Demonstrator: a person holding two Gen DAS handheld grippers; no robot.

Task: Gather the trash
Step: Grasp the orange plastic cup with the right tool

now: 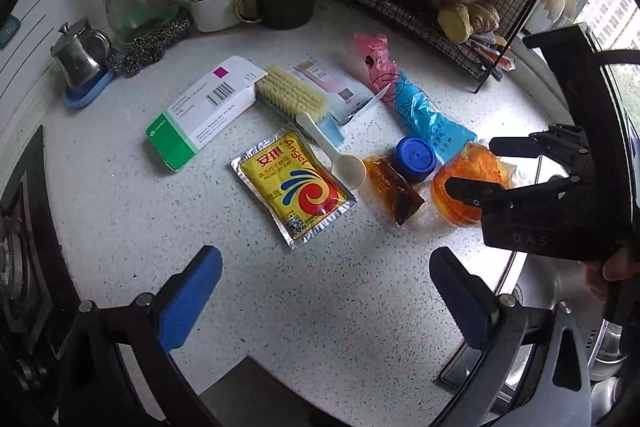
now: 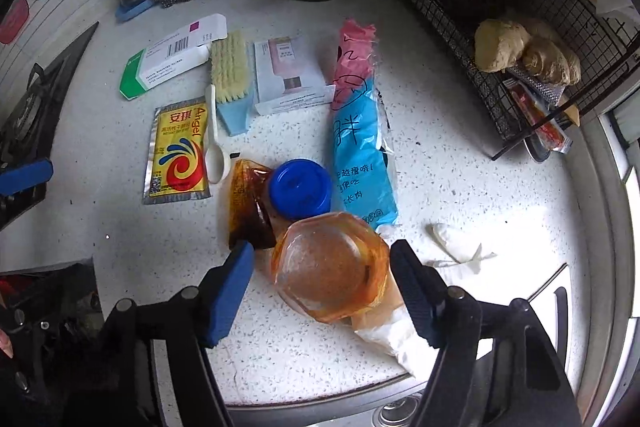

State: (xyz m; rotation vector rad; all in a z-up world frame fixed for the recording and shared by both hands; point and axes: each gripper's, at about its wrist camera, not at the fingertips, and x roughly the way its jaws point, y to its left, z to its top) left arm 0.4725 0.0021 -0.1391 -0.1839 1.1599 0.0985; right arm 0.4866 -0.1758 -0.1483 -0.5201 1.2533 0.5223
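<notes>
1. The nearest piece of trash is a crumpled orange wrapper (image 2: 332, 267), a clear, oily bag bunched into a rounded lump on the white speckled desk (image 2: 500, 187), close to its front edge beside the sink rim.
2. The right gripper (image 2: 322, 287) points steeply down with the wrapper lying directly between its fingers (image 2: 232, 283): one blue pad stands just left of the lump, the other just right of it.
3. The fingers are part-way open. A narrow gap shows on each side, so I judge the pads are not pressing yet and nothing is held.
4. The lump is about as broad as it is long, so no axis needs matching. A loose tail of pale plastic trails from it toward the right finger and the desk edge, and could be pinched along with it.
5. The left gripper (image 1: 326, 295) hangs over bare desk with its fingers wide apart and empty. The yellow yeast packet (image 1: 294, 185) lies ahead of it, its long axis slanting away to the left.
6. The right hand is plainly nearer the wrapper. Closing straight in looks like all the grasp needs.
7. A brown sauce sachet (image 2: 248, 203) and a blue lid (image 2: 300, 187) lie just beyond the wrapper, touching or nearly touching it, and could be dragged along.
</notes>
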